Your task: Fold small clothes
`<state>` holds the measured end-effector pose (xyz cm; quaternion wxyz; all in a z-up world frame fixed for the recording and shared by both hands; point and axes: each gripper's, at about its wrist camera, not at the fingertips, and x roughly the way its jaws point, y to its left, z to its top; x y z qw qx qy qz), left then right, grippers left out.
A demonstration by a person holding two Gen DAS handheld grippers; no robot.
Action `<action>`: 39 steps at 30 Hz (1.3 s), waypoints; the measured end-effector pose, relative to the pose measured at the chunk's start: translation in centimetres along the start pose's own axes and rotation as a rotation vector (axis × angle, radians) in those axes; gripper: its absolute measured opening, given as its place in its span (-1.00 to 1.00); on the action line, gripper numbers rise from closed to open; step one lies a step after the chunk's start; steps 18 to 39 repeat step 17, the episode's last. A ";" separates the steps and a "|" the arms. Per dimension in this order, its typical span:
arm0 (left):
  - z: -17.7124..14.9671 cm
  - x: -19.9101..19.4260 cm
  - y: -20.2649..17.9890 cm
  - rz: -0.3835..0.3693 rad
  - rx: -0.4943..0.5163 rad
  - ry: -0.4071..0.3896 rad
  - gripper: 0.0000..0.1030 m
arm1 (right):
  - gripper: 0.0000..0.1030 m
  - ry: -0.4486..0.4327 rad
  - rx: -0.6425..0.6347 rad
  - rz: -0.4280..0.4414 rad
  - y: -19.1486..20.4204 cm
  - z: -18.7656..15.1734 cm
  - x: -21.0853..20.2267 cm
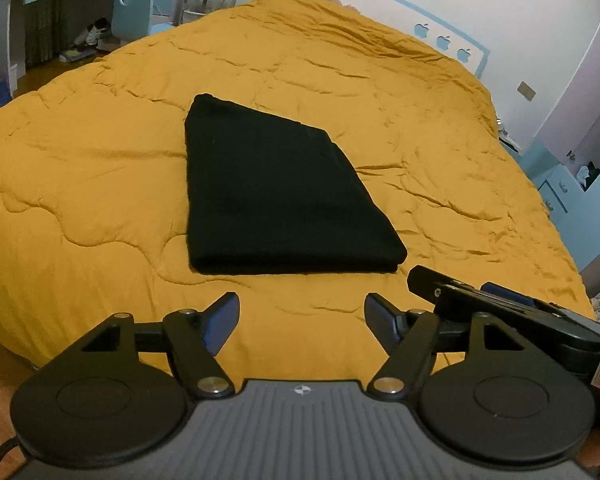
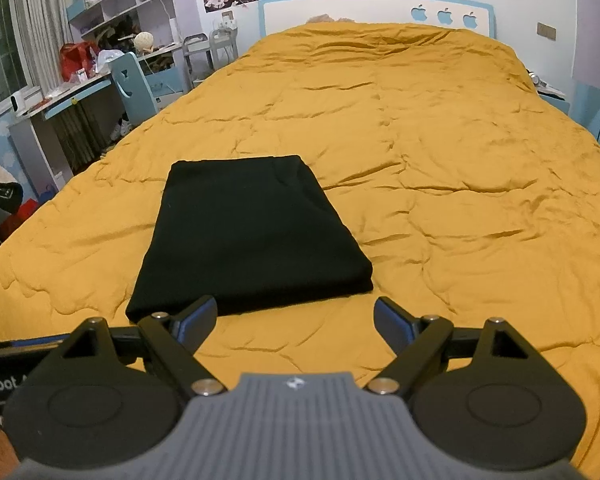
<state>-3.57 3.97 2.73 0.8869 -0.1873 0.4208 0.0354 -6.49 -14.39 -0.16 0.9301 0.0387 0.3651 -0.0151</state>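
The black garment (image 1: 276,196) lies folded flat on the bed (image 1: 100,168) just ahead of both empty, spread-apart tongs, left (image 1: 300,320) and right (image 2: 296,320), so folding looks finished.

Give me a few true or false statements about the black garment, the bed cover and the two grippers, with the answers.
1. The black folded fabric garment lies on the mustard-yellow quilted bedspread. True.
2. The left gripper is shut on the garment. False: it is open and holds nothing.
3. The right gripper is open. True.
4. The garment is spread out flat and unfolded. False: it is a neat folded rectangle.
5. The white and blue headboard bears star cutouts. False: they are apple shapes.
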 end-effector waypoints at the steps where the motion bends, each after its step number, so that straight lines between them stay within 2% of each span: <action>1: 0.0 0.0 0.0 -0.001 0.002 -0.001 0.49 | 0.58 -0.001 -0.005 0.001 0.1 0.0 -0.1; 3: 0.0 0.0 -0.1 -0.003 0.003 0.002 0.41 | 0.58 -0.004 -0.010 -0.005 0.1 -0.1 -0.1; 9: 0.1 0.2 0.0 -0.014 -0.021 0.015 0.42 | 0.58 -0.007 -0.003 0.000 0.0 0.0 -0.2; 15: -0.1 -0.1 -0.5 0.008 0.004 -0.011 0.45 | 0.58 -0.005 0.002 0.003 -0.2 -0.1 -0.2; 39: -0.2 -0.1 -0.5 0.010 0.004 -0.011 0.45 | 0.58 -0.005 0.005 0.003 -0.2 -0.1 -0.1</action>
